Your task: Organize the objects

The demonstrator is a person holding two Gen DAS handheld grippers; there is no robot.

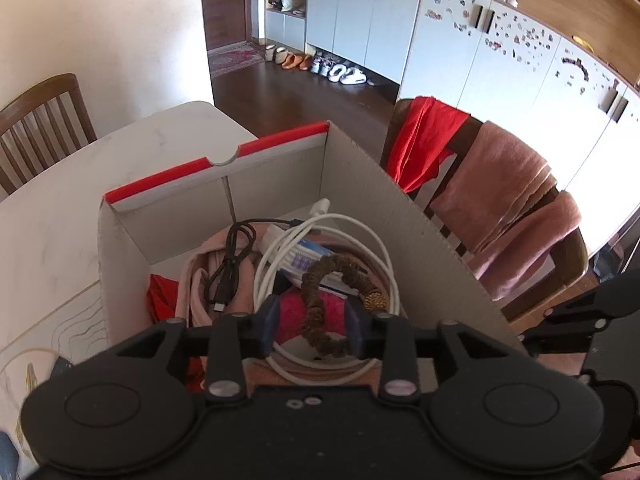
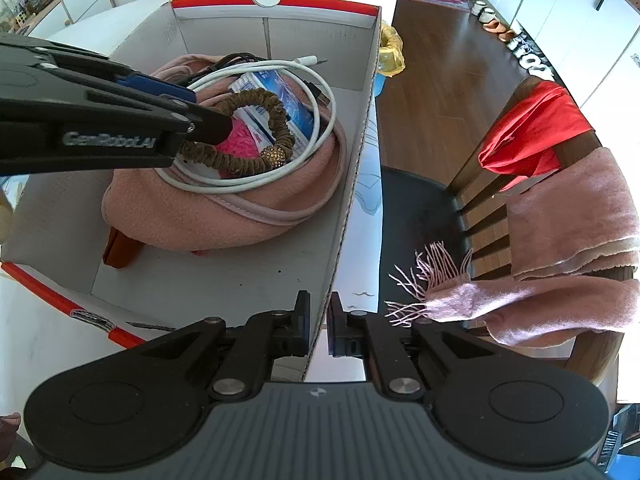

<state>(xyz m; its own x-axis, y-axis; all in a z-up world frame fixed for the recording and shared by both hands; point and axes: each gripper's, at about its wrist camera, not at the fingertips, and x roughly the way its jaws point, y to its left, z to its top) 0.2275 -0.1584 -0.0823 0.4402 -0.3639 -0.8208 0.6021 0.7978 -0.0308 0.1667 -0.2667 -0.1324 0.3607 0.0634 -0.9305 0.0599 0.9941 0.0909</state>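
Over the box: both tongs work at a white cardboard box (image 2: 256, 280) with a red-edged rim, set on a pale table (image 1: 52, 216).
Left tongs: the left gripper (image 1: 314, 322) hangs above the heap in the box, its blue pads (image 1: 272, 320) spread apart; the brown scrunchie (image 1: 320, 304) lies between them, and no pad presses on it.
Right tongs: the right gripper (image 2: 319, 326) is clenched on the near right wall of the box, one finger inside the wall and one outside.
Scrunchie: a ruffled brown ring with a gold beaded ball (image 2: 273, 155), resting on top of the heap.
Beneath it: a coiled white cable (image 2: 280, 168), a blue-and-white tube (image 2: 280, 92) and something bright pink (image 2: 240, 140), all nested in a pink fleece hat (image 2: 208, 216).
Far side of heap: a black cable (image 1: 232, 264) lies across the hat toward the far wall.
Under the hat: a red cloth (image 1: 160, 296) pokes out at the left.
Right of the box: a wooden chair (image 2: 492, 200) draped with a red garment (image 2: 532, 128) and a pink fringed scarf (image 2: 560, 240).
Far floor: dark wood, with shoes (image 1: 340, 72) lined up under white cupboards (image 1: 360, 12).
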